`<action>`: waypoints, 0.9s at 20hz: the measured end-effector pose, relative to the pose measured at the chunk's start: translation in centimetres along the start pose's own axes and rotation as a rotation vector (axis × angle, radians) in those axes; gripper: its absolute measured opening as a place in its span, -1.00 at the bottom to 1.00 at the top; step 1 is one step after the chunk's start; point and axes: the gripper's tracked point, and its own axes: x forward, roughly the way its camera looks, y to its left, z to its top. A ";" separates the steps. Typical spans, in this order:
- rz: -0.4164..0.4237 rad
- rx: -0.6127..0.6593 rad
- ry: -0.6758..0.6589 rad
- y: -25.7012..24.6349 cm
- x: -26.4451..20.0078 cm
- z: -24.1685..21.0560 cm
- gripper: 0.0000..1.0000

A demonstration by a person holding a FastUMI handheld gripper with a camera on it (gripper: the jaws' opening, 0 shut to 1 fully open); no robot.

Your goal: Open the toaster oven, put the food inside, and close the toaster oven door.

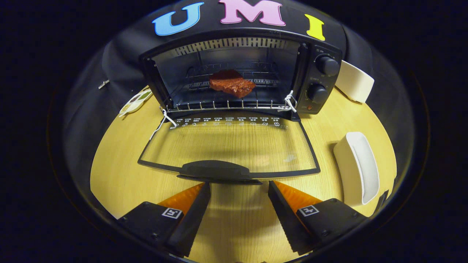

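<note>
Fingers (239, 190) stood wide apart, holding nothing, just short of the door handle (214, 170); the glass door (230, 140) looked stiff, hinged, fragile, best lifted by that handle.

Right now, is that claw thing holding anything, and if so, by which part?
Nothing is held. The gripper is open, with bare table between its fingers; the oven door's handle lies just ahead of them.

Toaster oven (241, 73) casing: matt black; door (234, 146): clear glass; rack (226, 106): bright wire; table (120, 175): smooth wood-grain
</note>
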 end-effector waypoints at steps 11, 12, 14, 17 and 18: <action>0.111 0.051 -0.217 1.3 -5.1 10.9 0.97; 0.117 0.063 -0.237 1.4 -5.4 12.3 0.97; 0.112 0.058 -0.285 1.3 -5.6 15.3 0.97; 0.114 0.045 -0.339 1.1 -6.3 18.6 0.97; 0.115 0.047 -0.362 1.1 -6.9 19.5 0.97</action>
